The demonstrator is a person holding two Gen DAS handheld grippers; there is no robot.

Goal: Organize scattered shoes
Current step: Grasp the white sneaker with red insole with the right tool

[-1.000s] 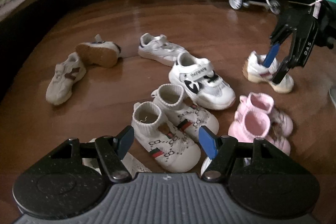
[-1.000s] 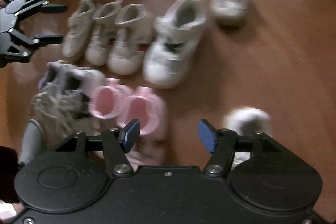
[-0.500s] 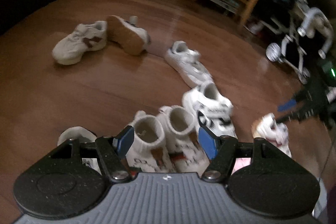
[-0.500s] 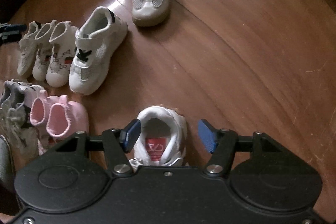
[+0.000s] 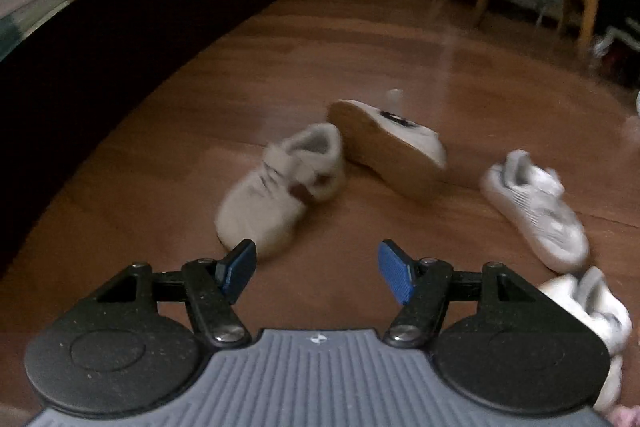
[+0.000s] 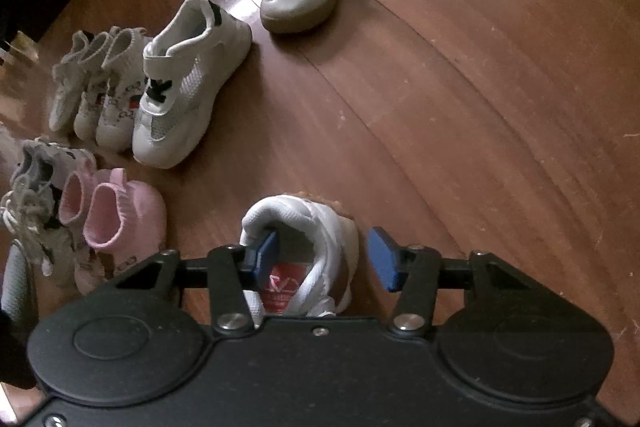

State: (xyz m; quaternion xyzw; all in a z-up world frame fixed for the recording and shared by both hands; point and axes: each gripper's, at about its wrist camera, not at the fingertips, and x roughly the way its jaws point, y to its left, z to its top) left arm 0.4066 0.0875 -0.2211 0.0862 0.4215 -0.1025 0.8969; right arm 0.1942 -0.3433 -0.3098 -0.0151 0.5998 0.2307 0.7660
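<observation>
With the right gripper point(image 6: 318, 259) fingers spread around the collar of the white shoe point(image 6: 308, 243) on the floor, a one-sided pinch is being risked, likely tipping it.

Both black grippers carry blue pads point(image 5: 394, 277) and silver screws point(image 6: 404, 322).

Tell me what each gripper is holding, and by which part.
Nothing is held. The right gripper is open, one finger inside the collar of the white shoe with the red insole, one outside. The left gripper is open over bare floor.
</observation>
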